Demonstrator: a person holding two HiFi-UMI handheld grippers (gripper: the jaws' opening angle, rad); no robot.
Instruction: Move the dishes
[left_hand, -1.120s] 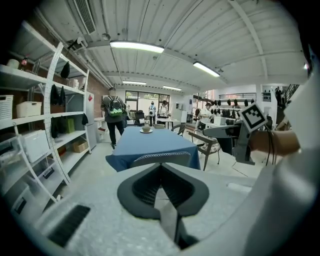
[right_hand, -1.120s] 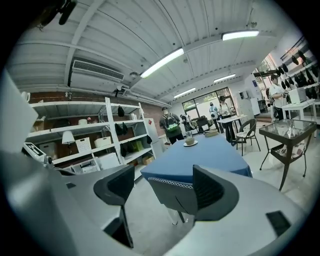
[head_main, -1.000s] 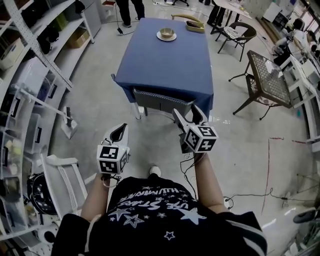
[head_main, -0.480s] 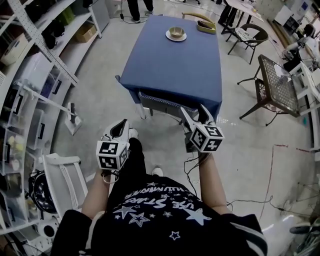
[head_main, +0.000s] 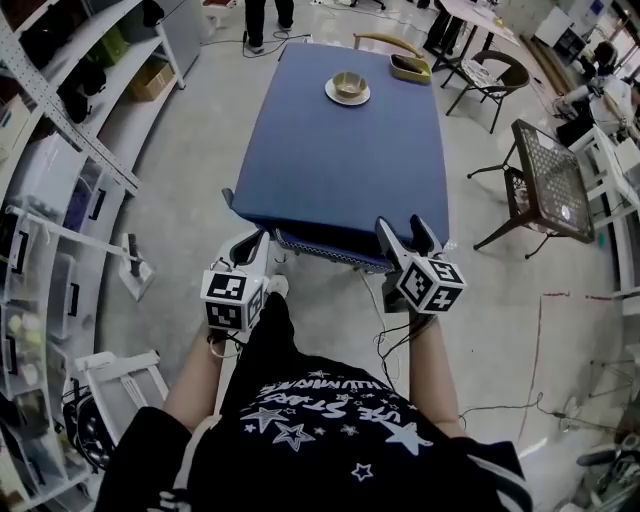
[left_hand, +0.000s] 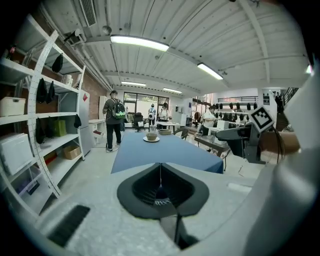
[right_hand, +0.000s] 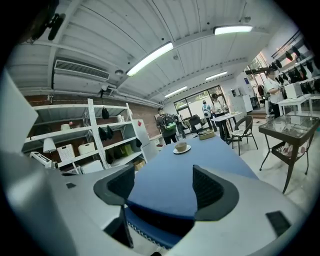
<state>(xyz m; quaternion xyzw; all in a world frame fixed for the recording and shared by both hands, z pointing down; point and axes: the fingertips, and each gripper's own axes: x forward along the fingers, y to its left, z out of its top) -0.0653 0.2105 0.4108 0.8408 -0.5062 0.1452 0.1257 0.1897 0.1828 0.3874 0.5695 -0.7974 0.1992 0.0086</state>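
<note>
The person has stepped closer: the left tongs (head_main: 256, 244) and right tongs (head_main: 403, 232) now reach the near edge of the blue counter (head_main: 340, 160). The left tongs are pressed together and the right tongs apart, both empty. The bowl (head_main: 347, 83) on its plate (head_main: 347, 97) is well apart at the far end. What looks like a chair (head_main: 315, 250), tucked in at the near edge, may block a closer step.

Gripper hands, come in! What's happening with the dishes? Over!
Left gripper shut, right gripper open, both empty. Bowl on plate, tan dish beside, far end of blue table, untouched. Nothing seen in the way.
</note>
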